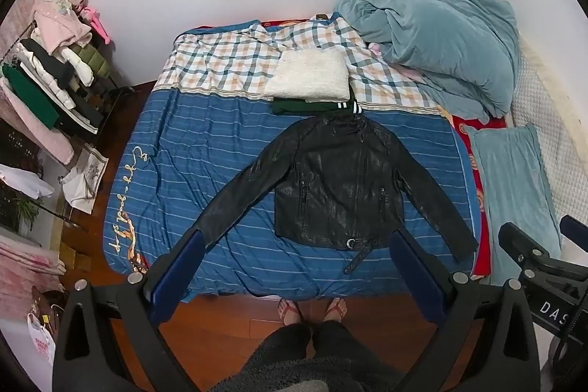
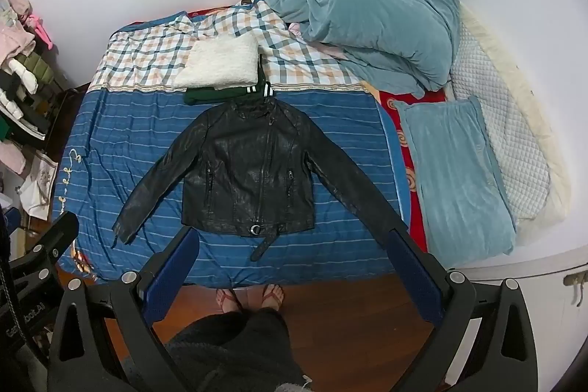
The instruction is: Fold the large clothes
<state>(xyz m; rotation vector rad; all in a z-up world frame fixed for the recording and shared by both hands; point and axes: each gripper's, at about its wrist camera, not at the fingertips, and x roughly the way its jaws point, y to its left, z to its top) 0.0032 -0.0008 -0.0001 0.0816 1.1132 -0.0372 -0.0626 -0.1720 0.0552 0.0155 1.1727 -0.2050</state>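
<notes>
A black leather jacket [image 1: 338, 182] lies flat, front up, on the blue striped bedsheet [image 1: 205, 142], both sleeves spread out and down, belt strap hanging at the hem. It also shows in the right wrist view [image 2: 250, 179]. My left gripper [image 1: 297, 245] is open and empty, held high above the bed's near edge. My right gripper [image 2: 294, 241] is open and empty too, at the same height; it shows at the right of the left wrist view [image 1: 533, 256]. Behind the collar lies a folded dark green garment [image 1: 312, 106] and a folded white fleece [image 1: 310, 79].
A teal duvet [image 1: 441, 43] is heaped at the bed's far right, with a teal pillow [image 1: 514, 193] beside it. A clothes rack [image 1: 55, 72] stands left of the bed. The person's sandalled feet [image 1: 312, 309] stand on the wooden floor at the bed's foot.
</notes>
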